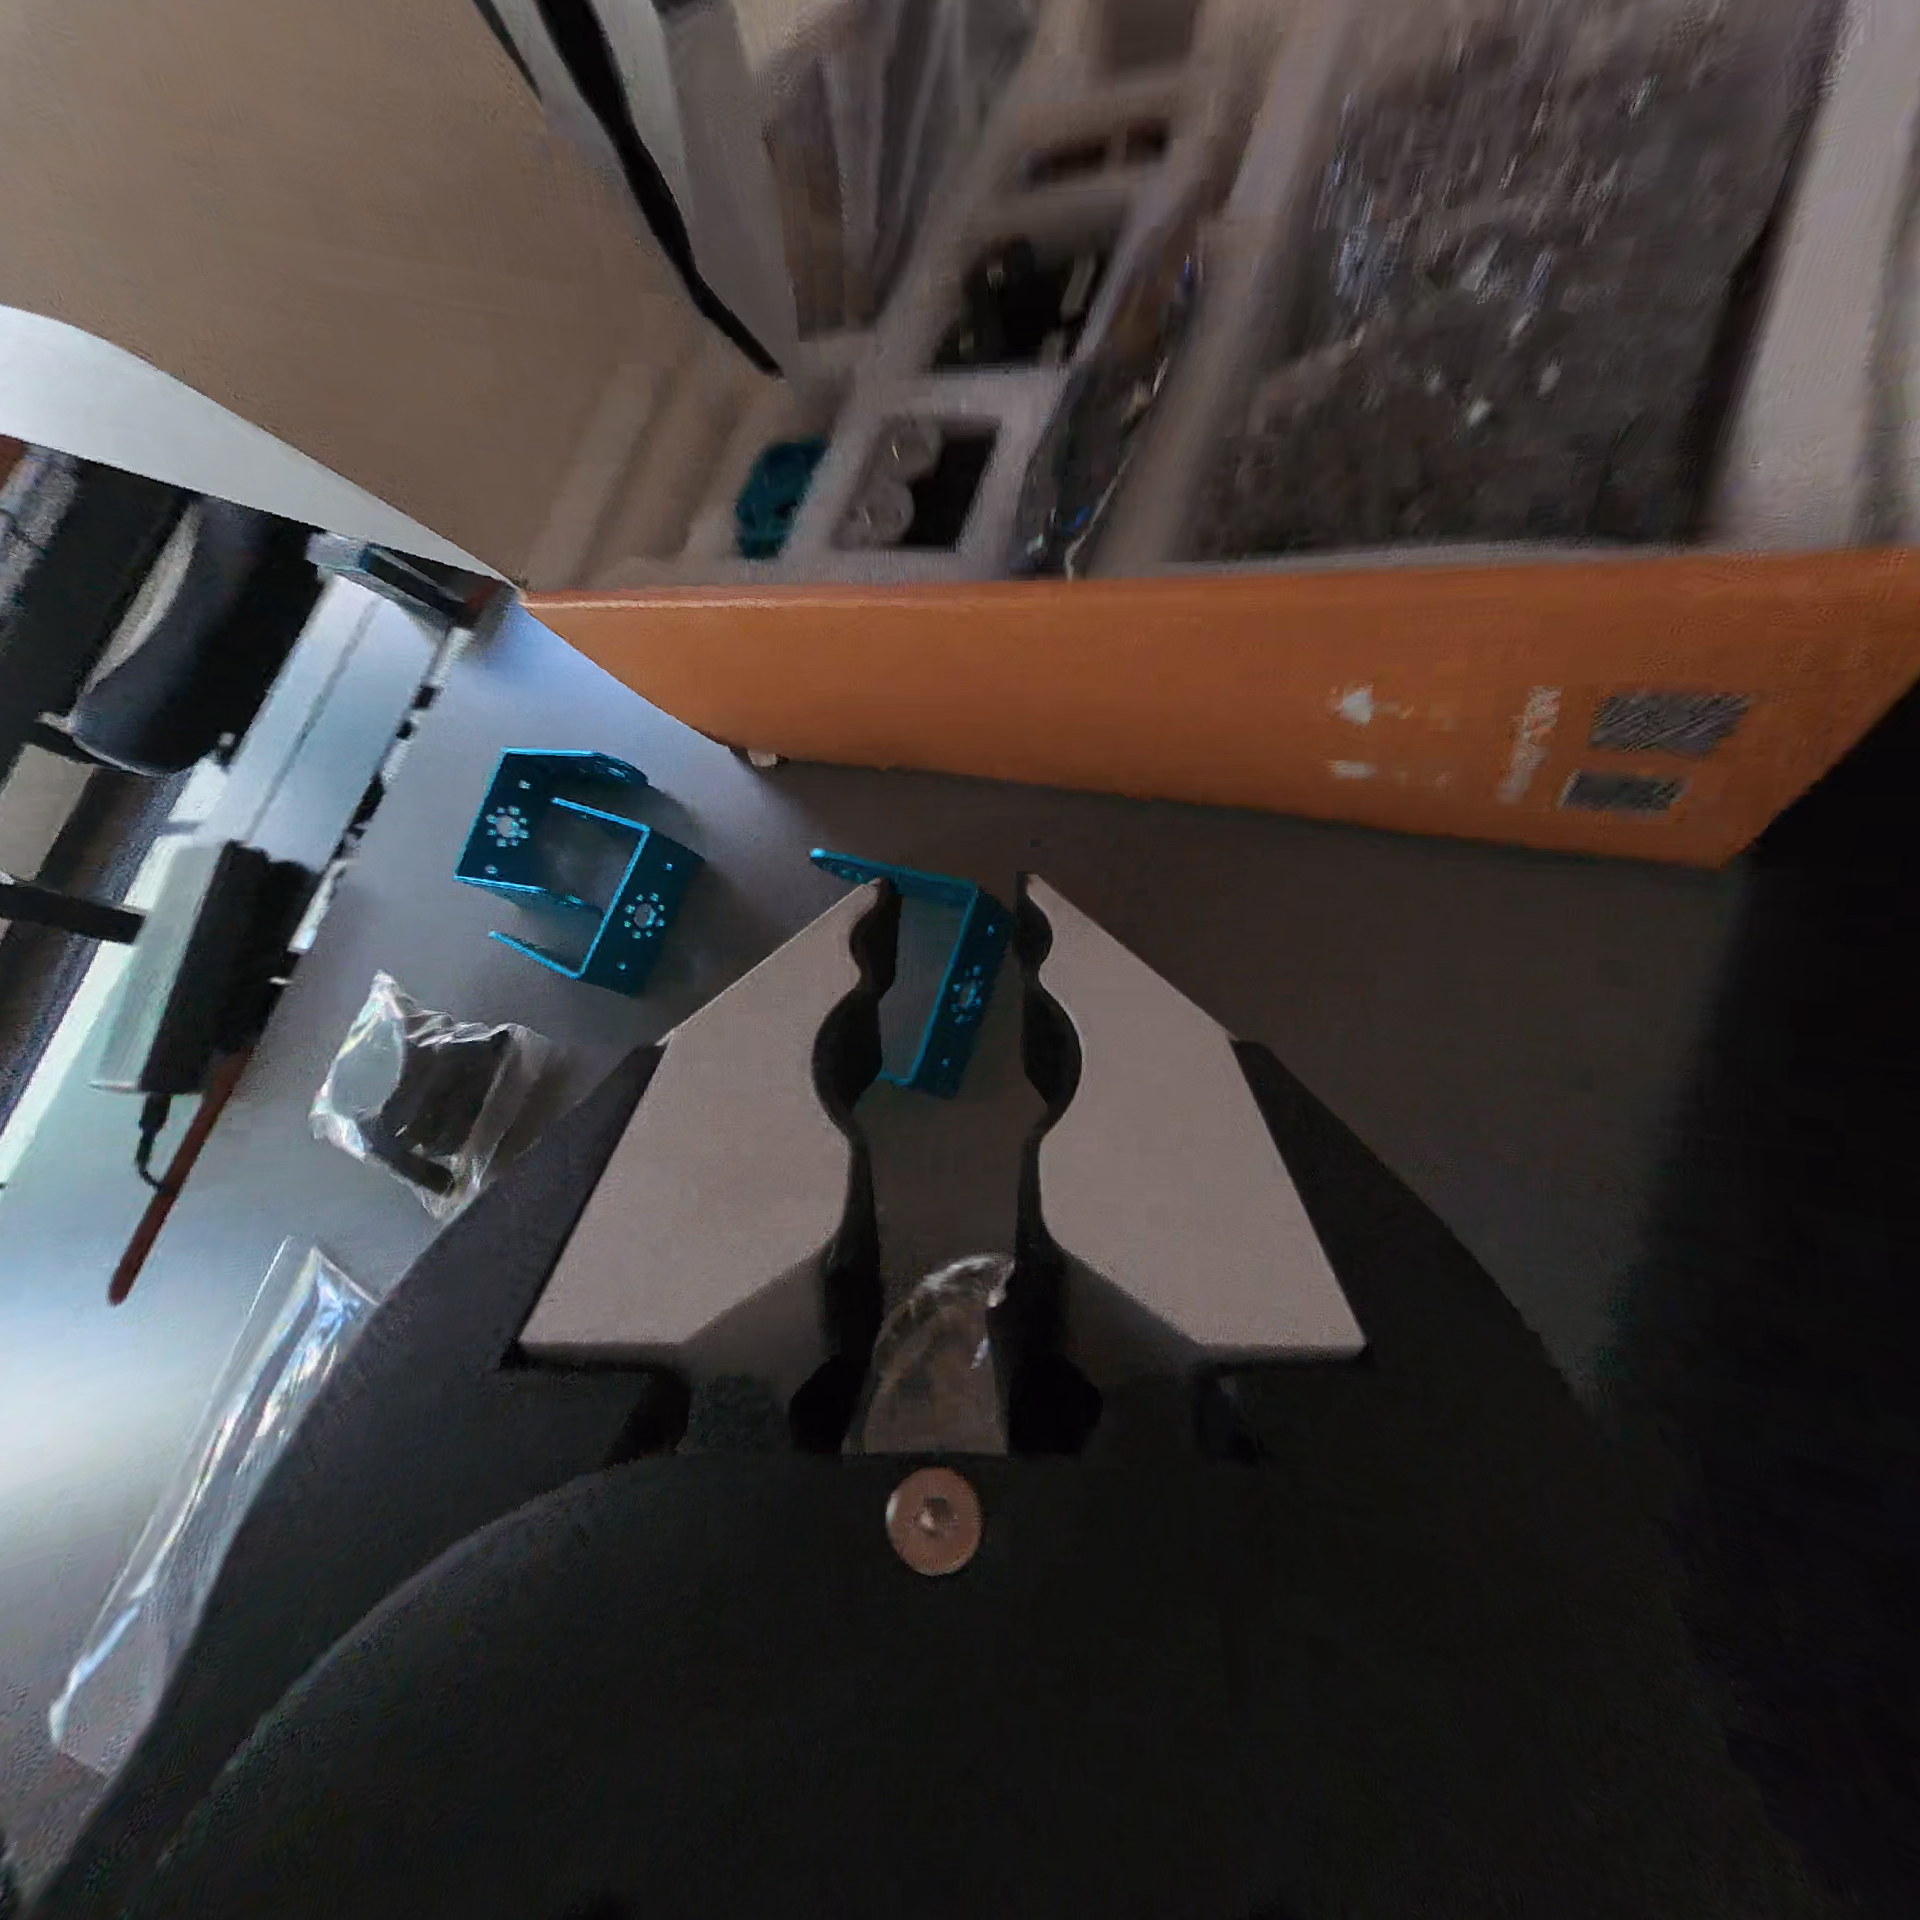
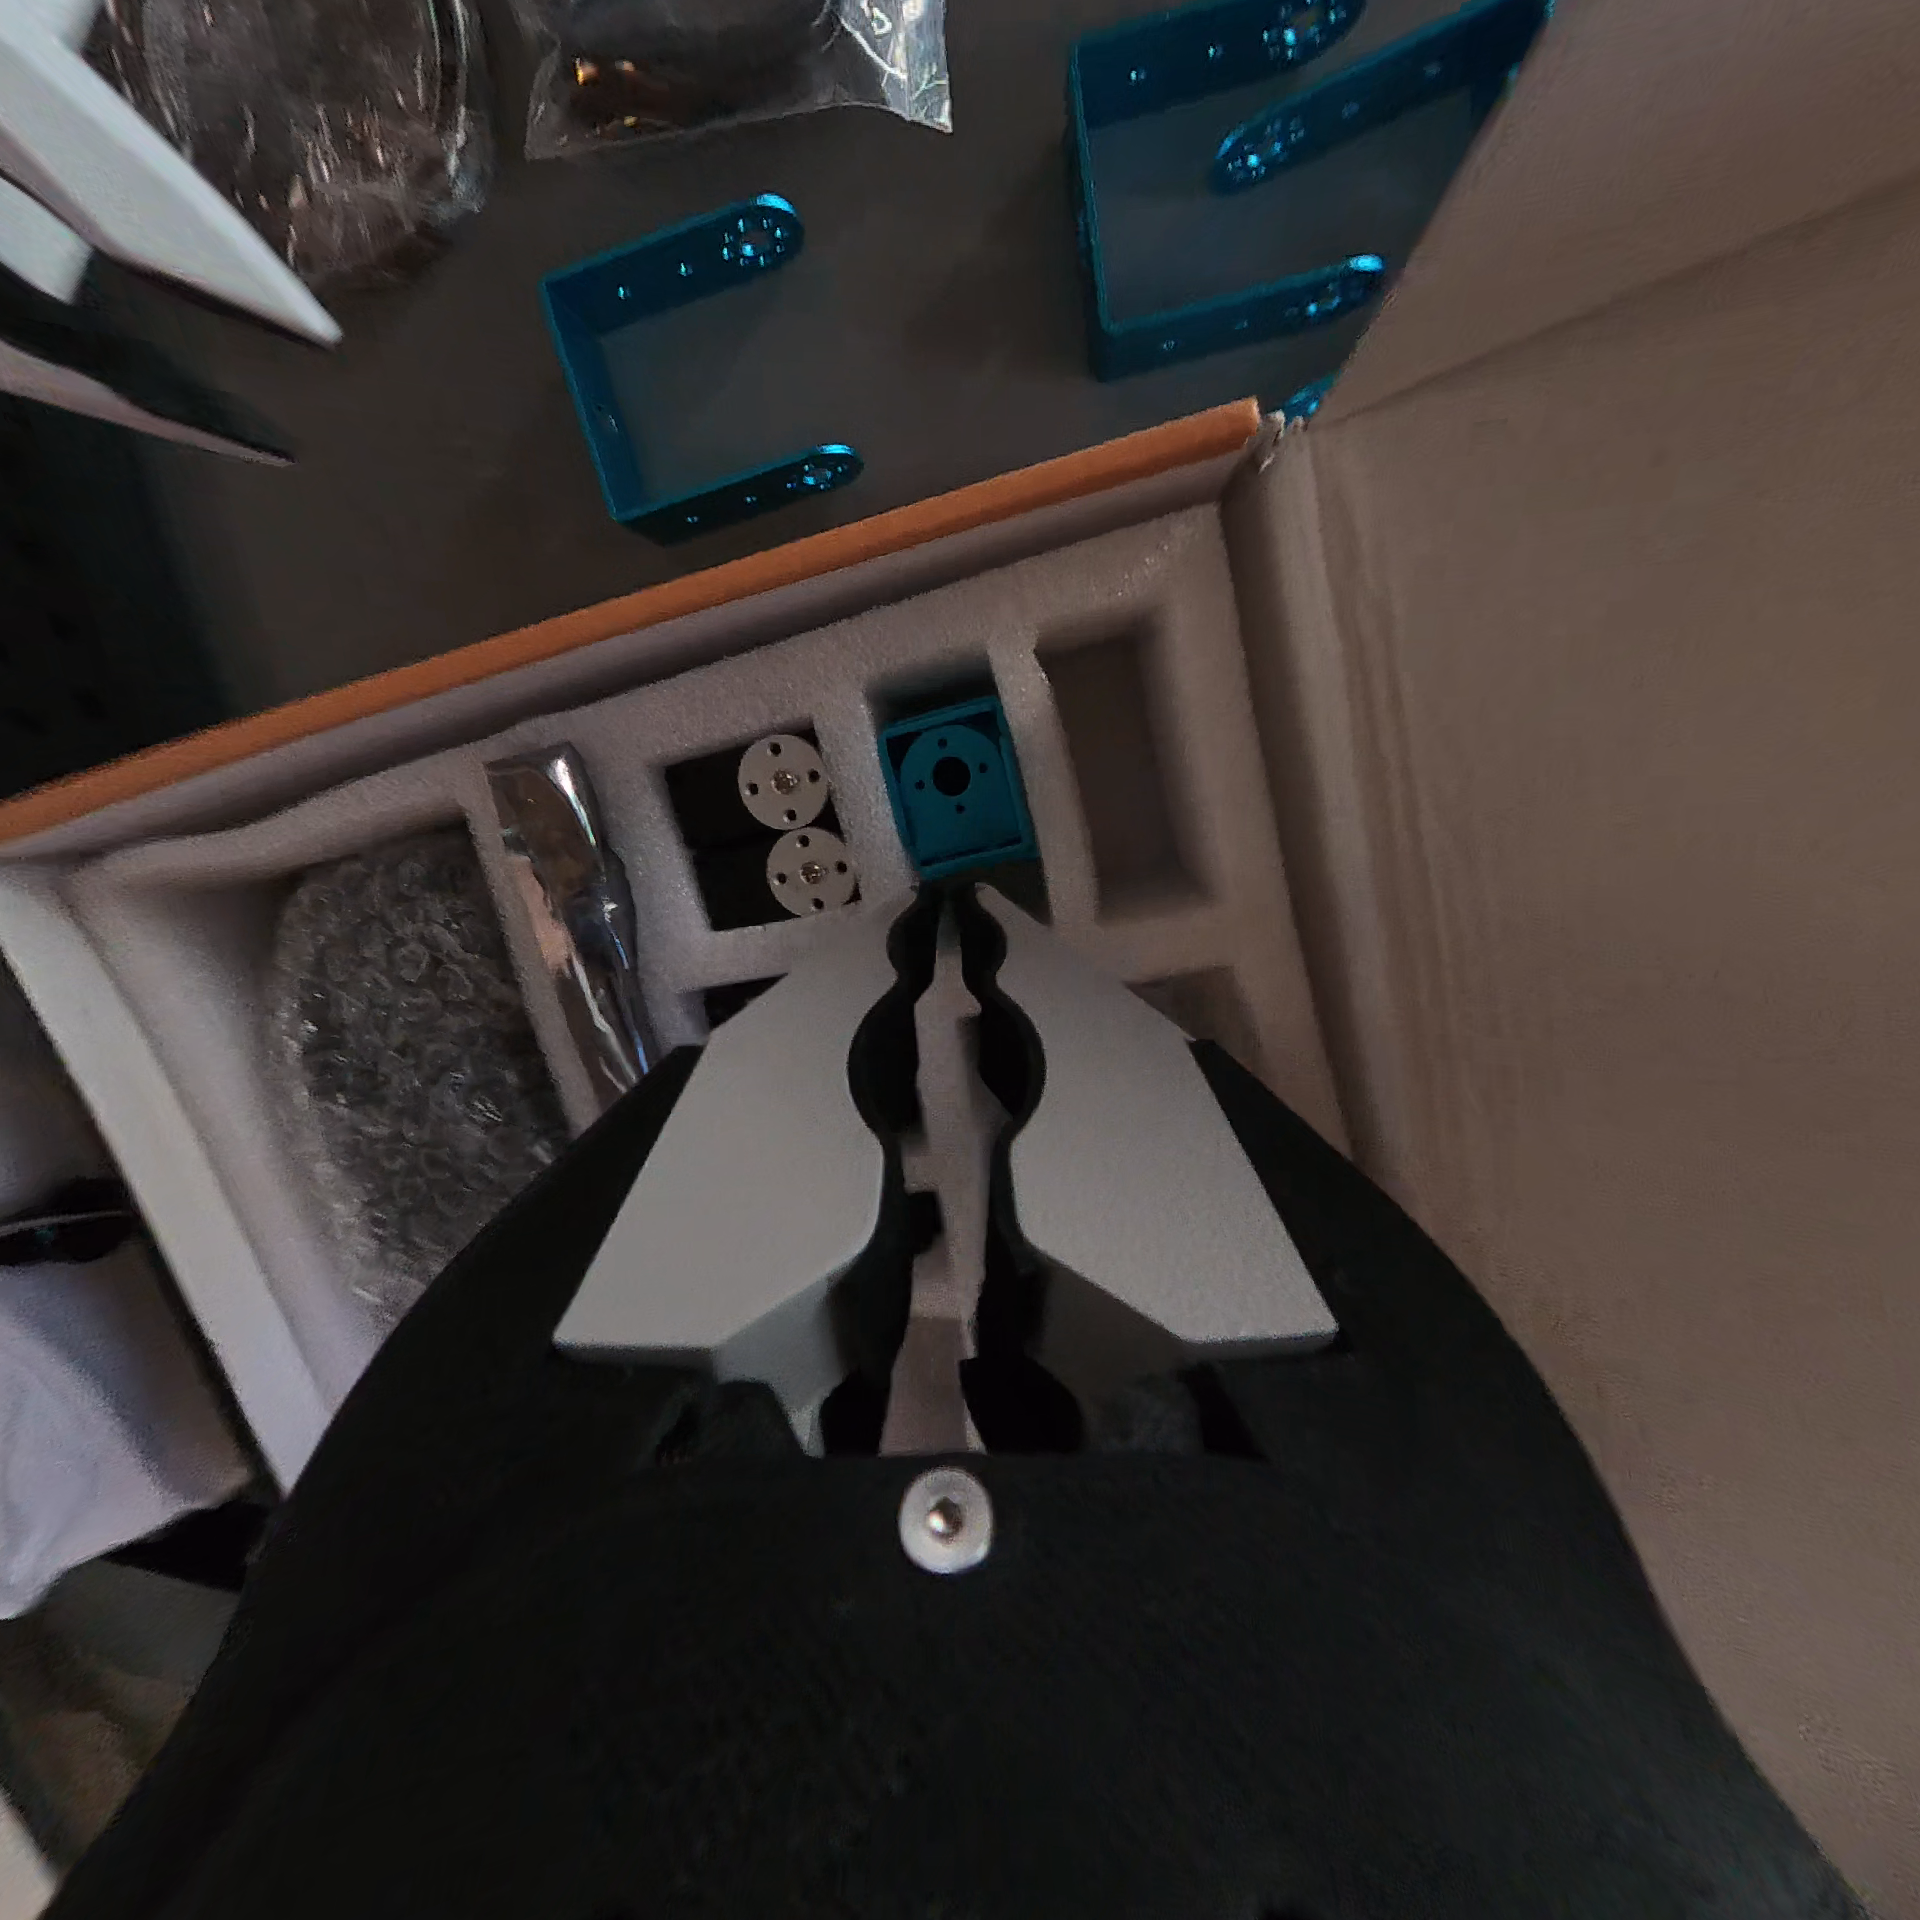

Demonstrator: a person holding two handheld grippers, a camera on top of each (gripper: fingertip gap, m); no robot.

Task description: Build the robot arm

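Dark grey tabletop [image 1: 1299, 966] w/ an orange-sided box [image 1: 1195, 686] of foam compartments. Right gripper [image 2: 951, 902] hovers inside the box, fingers nearly closed, grasping nothing; blue bracket [image 2: 956, 784] sits in its foam slot just ahead of the tips, dead centre, closest to this hand. Left gripper [image 1: 951, 888] is parted & empty over the table; a blue U-bracket [image 1: 935, 977] shows between its fingers, touching or not, can't tell.

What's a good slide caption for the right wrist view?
Right gripper, nearly shut, poised at blue bracket in foam tray.
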